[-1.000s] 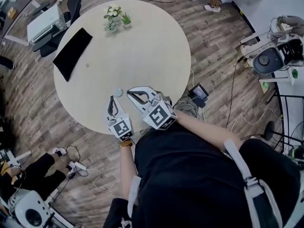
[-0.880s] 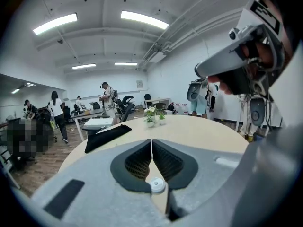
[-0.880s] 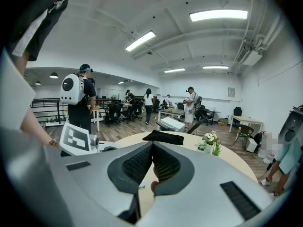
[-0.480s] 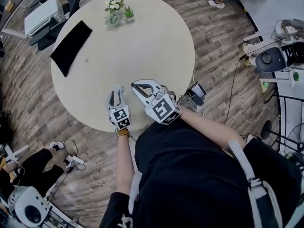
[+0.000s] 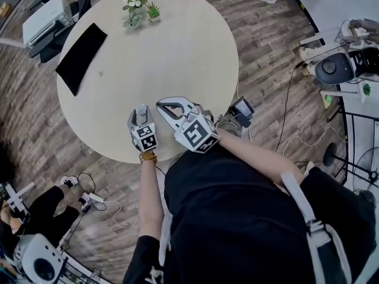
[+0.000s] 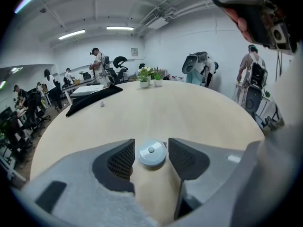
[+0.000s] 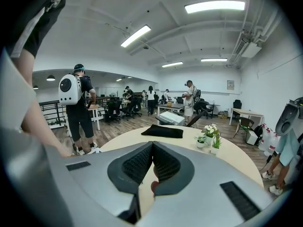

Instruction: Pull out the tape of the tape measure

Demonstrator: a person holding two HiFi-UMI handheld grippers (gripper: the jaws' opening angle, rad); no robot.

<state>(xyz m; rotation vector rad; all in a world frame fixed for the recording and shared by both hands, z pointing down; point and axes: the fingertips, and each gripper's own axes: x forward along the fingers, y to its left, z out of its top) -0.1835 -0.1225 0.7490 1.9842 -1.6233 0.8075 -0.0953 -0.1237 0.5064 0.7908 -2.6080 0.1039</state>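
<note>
The tape measure (image 6: 151, 154) is a small round white disc lying flat on the pale round table (image 5: 177, 46), near its front edge. My left gripper (image 6: 151, 143) straddles the disc. Its jaws are opening, and a dark pad stands on each side without pressing on it. In the head view my left gripper (image 5: 141, 109) covers the disc. My right gripper (image 5: 161, 104) hovers just to its right over the table. In the right gripper view my right gripper (image 7: 152, 146) has its pads shut together. A small reddish bit shows low behind them; I cannot tell what it is.
A black cloth (image 5: 81, 57) lies at the table's far left, with a tiny object (image 5: 100, 73) beside it. Small potted plants (image 5: 137, 9) stand at the far edge. Cables and a small device (image 5: 243, 110) lie on the wooden floor to the right. People stand around the room.
The left gripper's jaws have gone from shut to wide apart. The disc lay just beyond its tip and now sits between the jaws. The right gripper has stayed shut.
</note>
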